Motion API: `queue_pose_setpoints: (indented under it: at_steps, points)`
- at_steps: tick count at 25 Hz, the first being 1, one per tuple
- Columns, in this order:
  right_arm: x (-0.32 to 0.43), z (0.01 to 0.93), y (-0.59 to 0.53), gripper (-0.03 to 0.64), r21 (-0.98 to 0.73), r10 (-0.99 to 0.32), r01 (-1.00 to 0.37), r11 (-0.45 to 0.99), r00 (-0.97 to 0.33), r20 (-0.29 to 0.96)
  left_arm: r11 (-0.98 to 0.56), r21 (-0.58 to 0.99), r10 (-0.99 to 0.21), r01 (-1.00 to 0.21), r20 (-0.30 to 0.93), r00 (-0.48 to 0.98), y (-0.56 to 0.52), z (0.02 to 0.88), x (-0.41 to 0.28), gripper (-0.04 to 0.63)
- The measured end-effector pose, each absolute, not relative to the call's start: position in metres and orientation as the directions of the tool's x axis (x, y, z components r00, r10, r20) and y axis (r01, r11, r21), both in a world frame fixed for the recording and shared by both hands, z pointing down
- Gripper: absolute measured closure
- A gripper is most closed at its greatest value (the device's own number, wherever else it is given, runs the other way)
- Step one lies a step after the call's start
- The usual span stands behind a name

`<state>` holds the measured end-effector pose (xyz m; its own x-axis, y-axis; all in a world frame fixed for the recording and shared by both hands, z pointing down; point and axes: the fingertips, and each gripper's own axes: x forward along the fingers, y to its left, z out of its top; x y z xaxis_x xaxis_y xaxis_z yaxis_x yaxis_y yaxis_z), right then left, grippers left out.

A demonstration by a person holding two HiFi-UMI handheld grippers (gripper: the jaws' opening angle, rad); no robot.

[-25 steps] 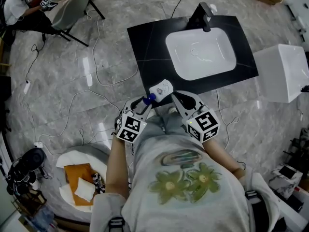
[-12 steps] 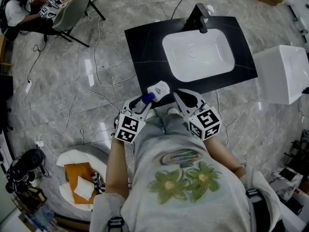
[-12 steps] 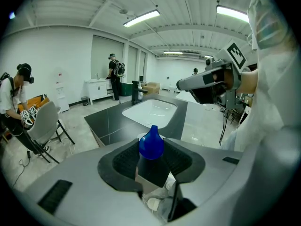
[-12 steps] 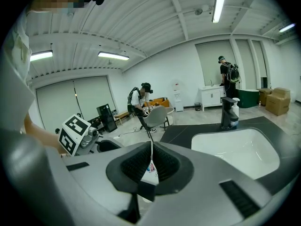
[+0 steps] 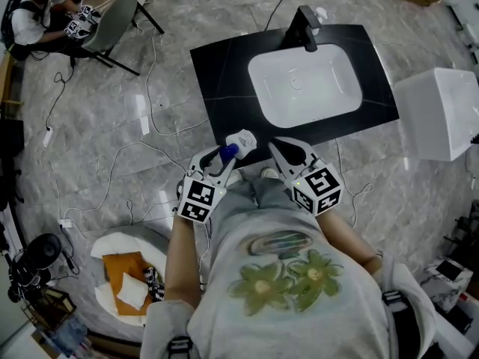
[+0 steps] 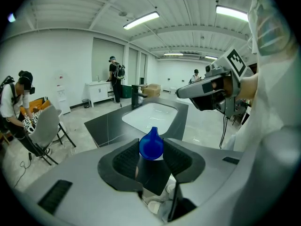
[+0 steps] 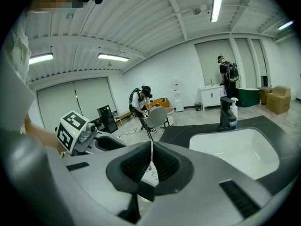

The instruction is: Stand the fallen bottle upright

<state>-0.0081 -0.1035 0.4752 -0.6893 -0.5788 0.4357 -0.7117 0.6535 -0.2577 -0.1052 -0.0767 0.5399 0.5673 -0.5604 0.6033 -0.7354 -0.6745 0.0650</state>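
One cap (image 6: 151, 144) in left tool (image 6: 151, 149); overhead, whole bottle (image 5: 242, 139).

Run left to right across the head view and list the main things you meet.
Grey chair → left tongs → bottle, gripped at both ends → right tongs → white box. The black counter and its basin are left out: they span the tongs' stretch.
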Motion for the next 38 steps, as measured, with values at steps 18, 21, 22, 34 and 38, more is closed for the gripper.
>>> queue_pose_setpoints:
  at_steps: [18, 21, 22, 34, 38]
  points:
    - [0.027, 0.471, -0.107, 0.574, -0.261, -0.602, -0.731, 0.631, -0.673, 0.429, -0.677, 0.046, -0.574, -0.735, 0.592, 0.566, -0.092, 0.524, -0.072, 0.423]
    - [0.032, 0.473, -0.110, 0.574, -0.266, -0.607, -0.735, 0.623, -0.669, 0.429, -0.676, 0.051, -0.573, -0.735, 0.591, 0.568, -0.096, 0.523, -0.066, 0.423]
    - [0.033, 0.473, -0.111, 0.574, -0.266, -0.609, -0.737, 0.621, -0.668, 0.428, -0.676, 0.051, -0.572, -0.735, 0.592, 0.568, -0.098, 0.522, -0.065, 0.423]
    - [0.046, 0.470, -0.115, 0.574, -0.263, -0.624, -0.748, 0.609, -0.657, 0.423, -0.701, 0.048, -0.549, -0.712, 0.601, 0.581, -0.111, 0.521, -0.041, 0.423]
    - [0.049, 0.471, -0.116, 0.574, -0.263, -0.626, -0.751, 0.605, -0.653, 0.427, -0.709, 0.045, -0.540, -0.704, 0.607, 0.582, -0.113, 0.521, -0.036, 0.423]
